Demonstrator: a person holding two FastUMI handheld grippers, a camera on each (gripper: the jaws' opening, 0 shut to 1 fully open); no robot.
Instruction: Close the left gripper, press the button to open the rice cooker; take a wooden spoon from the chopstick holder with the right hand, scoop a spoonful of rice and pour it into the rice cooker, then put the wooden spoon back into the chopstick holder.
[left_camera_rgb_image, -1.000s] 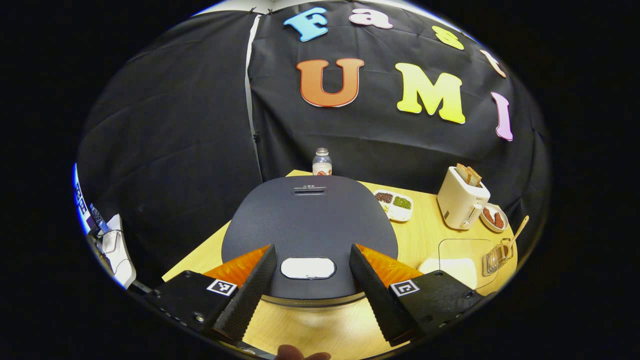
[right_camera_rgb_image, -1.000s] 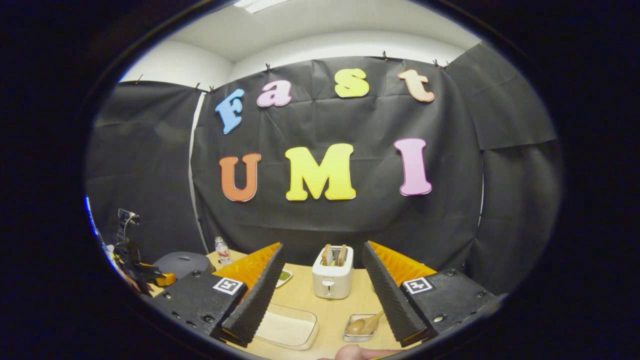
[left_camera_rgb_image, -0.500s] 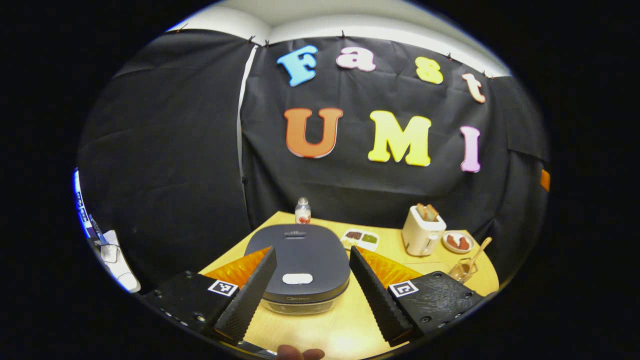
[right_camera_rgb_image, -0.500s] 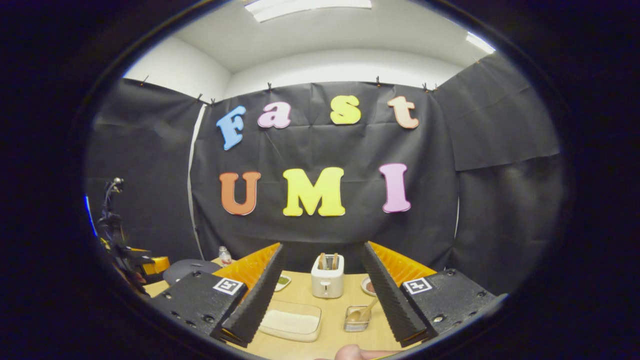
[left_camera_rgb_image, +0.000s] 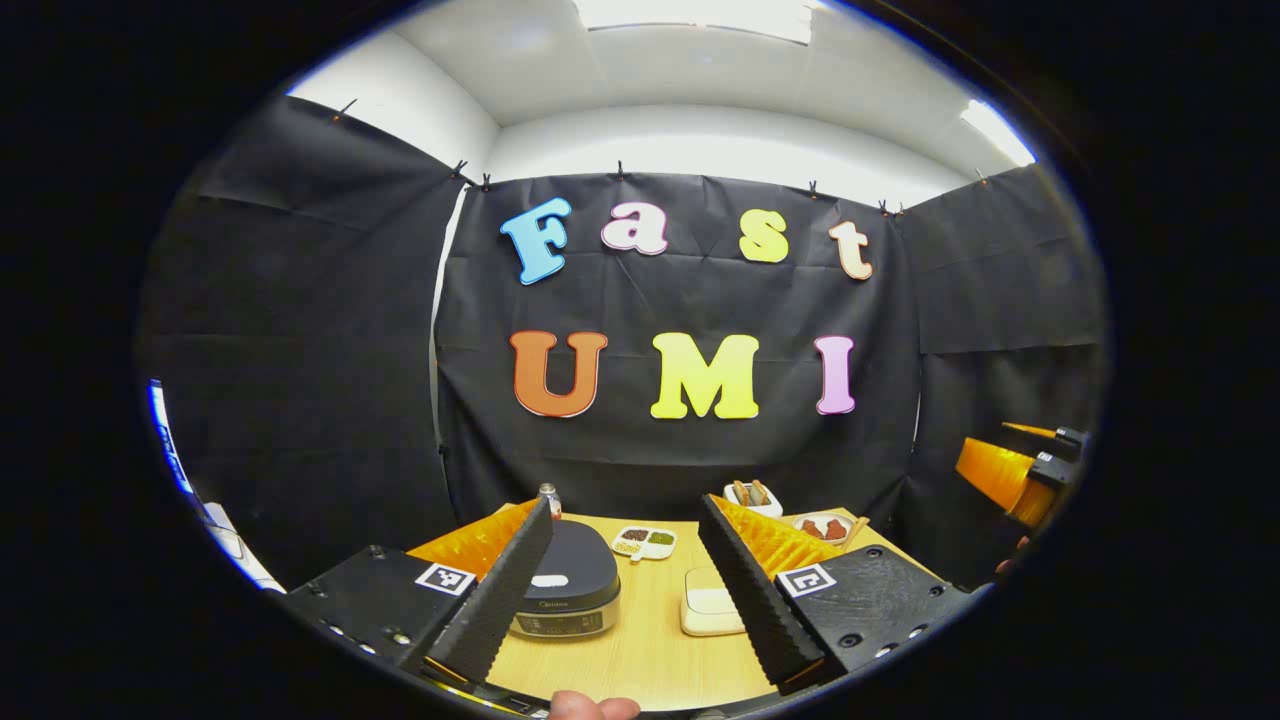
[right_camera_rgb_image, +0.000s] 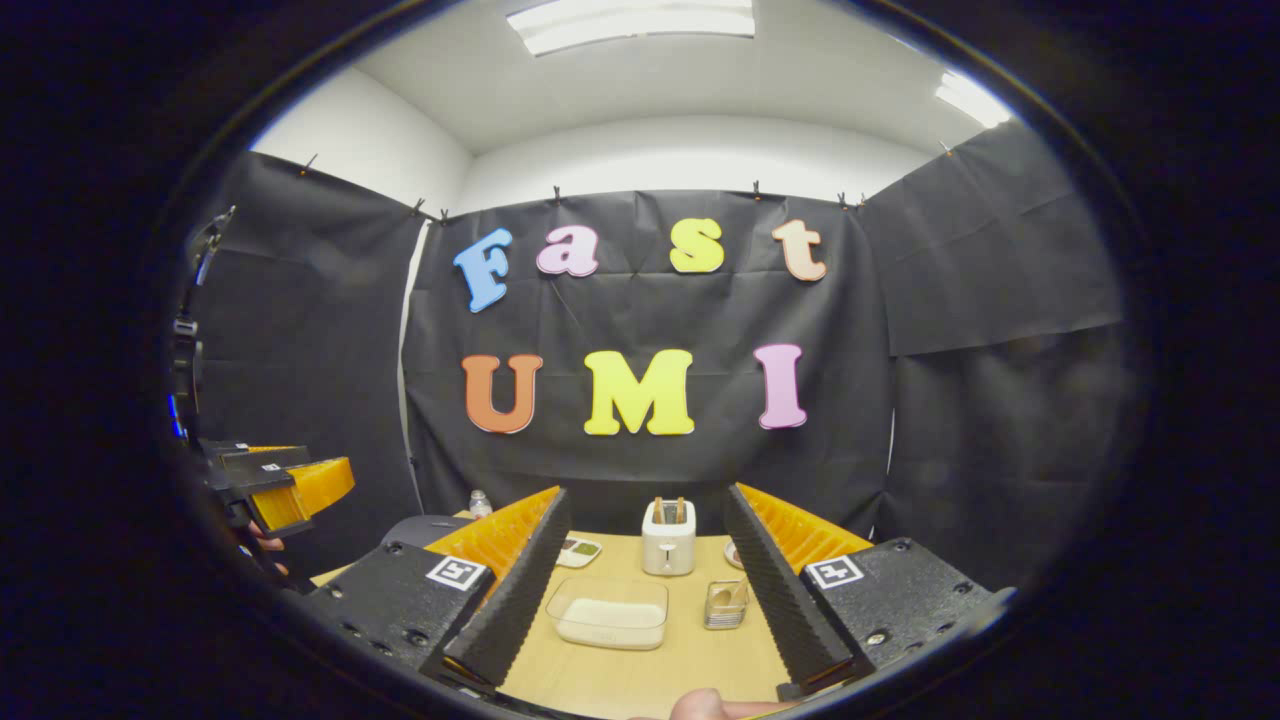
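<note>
**Both jaws spread wide above the table, nothing gripped**

Jaws on the left gripper (left_camera_rgb_image: 625, 590) stand well apart with only air between them, and the right gripper (right_camera_rgb_image: 648, 590) is parted the same way, holding nothing. Both sit back from and above the wooden table (left_camera_rgb_image: 640, 650).

One rice cooker (left_camera_rgb_image: 562, 590) rests on the table's left part in the left gripper view, its dark lid down and one pale button (left_camera_rgb_image: 550, 580) on the lid's near edge. Behind it stands one small bottle (left_camera_rgb_image: 548, 496). Near the table's middle lies one divided dish (left_camera_rgb_image: 645, 541) with dark and green fillings in separate compartments. One clear container of rice (right_camera_rgb_image: 608, 612) sits in front of the right gripper, and just beside it on the right stands one clear chopstick holder (right_camera_rgb_image: 724, 603). The wooden spoon's handle (left_camera_rgb_image: 856, 527) pokes up at the far right of the table in the left gripper view. One white toaster (right_camera_rgb_image: 668, 537) with two slices of toast stands at the back, and one small plate (left_camera_rgb_image: 822, 526) of reddish food lies to its right.

In the right gripper view the left gripper appears at the left edge, with fingers of the hand (right_camera_rgb_image: 262, 541) that holds it below it. One fingertip (left_camera_rgb_image: 590, 707) shows at the bottom of the left gripper view.
</note>
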